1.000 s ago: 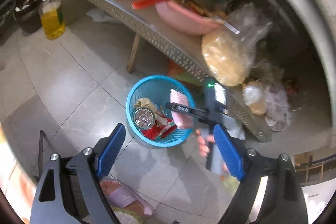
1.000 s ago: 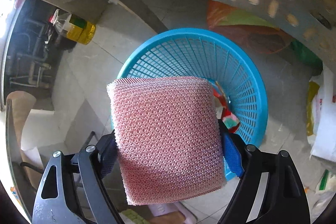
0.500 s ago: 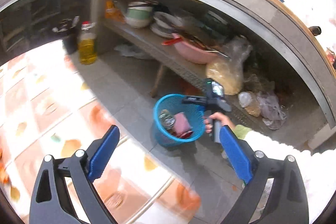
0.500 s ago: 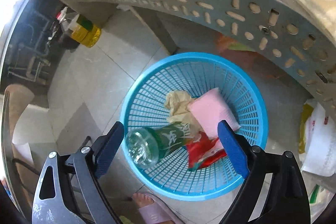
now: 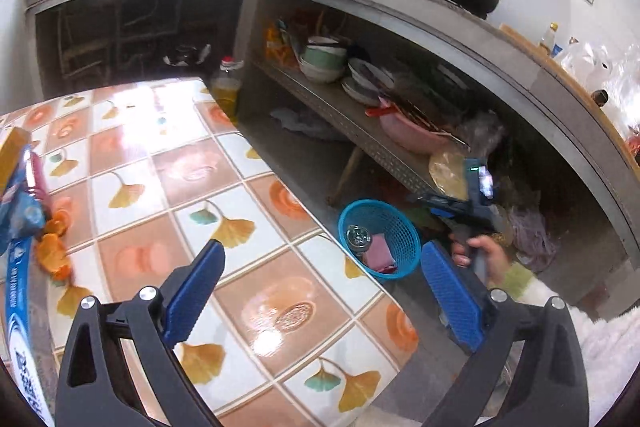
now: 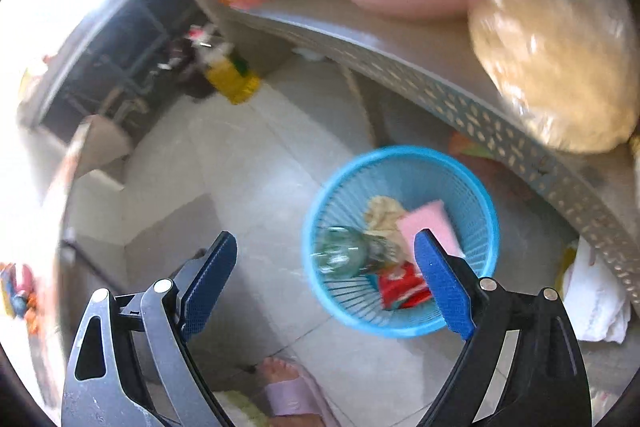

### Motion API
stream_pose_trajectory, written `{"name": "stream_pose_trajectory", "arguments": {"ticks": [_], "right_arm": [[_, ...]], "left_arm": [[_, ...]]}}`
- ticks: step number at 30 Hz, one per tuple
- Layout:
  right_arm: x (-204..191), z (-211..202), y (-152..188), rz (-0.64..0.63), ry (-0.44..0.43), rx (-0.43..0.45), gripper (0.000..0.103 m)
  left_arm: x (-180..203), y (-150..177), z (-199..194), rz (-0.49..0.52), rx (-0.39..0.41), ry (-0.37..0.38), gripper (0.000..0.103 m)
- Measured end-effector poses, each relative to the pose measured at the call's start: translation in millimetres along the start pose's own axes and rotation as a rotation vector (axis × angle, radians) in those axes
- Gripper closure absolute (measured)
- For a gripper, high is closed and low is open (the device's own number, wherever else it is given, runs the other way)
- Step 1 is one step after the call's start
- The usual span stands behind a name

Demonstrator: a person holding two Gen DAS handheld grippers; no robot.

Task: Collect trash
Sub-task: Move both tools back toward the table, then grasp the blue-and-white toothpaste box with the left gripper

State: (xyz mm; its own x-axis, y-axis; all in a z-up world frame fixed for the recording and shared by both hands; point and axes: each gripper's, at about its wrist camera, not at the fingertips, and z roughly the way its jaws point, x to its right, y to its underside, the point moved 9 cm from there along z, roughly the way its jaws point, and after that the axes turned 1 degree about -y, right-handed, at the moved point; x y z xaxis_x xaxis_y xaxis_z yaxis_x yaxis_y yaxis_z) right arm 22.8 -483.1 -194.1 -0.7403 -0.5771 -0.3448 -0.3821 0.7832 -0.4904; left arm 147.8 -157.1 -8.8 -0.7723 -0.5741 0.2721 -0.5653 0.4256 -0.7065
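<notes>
Pink sponge [image 6: 434, 225] lies in blue basket [image 6: 486, 203].

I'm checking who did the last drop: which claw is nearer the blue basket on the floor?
Right. The right claw hangs open just above the blue basket; the left claw is open over the tiled table, farther off.

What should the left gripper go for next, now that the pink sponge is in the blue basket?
Probably swing the open, empty left gripper toward the orange scraps at the tiled table's left edge. The pink sponge already lies in the blue basket, and the right gripper is open and empty.
</notes>
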Motion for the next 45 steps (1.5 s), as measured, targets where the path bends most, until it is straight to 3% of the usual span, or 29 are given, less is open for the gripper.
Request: {"name": "stream_pose_trajectory", "arguments": {"ticks": [10, 16, 20, 26, 40, 45], "right_arm": [[-167.8, -99.6, 30.3, -0.326, -0.177, 0.086, 0.008], [-240.7, -102.7, 76.0, -0.473, -0.237, 0.010, 0.008], [-275.0, -95.8, 104.8, -0.567, -0.231, -0.032, 0.008], [-304.2, -105.3, 133.3, -0.638, -0.191, -0.049, 0.008], [-344.5, -102.1, 150.4, -0.752, -0.083, 0.030, 0.008], [-358.3, -96.8, 154.9, -0.778, -0.084, 0.041, 0.008]], "left_arm": [[-32.3, 8.1, -40.7, -0.062, 0.073, -0.046, 0.006], [-60.7, 16.1, -76.0, -0.112, 0.140, -0.123, 0.006], [-81.2, 26.9, -93.4, -0.152, 0.160, -0.175, 0.006], [-106.2, 42.6, -115.2, -0.202, 0.183, -0.232, 0.006], [-146.3, 63.2, -136.2, -0.257, 0.190, -0.308, 0.006], [-161.5, 72.6, -139.7, -0.293, 0.184, -0.323, 0.006]]}}
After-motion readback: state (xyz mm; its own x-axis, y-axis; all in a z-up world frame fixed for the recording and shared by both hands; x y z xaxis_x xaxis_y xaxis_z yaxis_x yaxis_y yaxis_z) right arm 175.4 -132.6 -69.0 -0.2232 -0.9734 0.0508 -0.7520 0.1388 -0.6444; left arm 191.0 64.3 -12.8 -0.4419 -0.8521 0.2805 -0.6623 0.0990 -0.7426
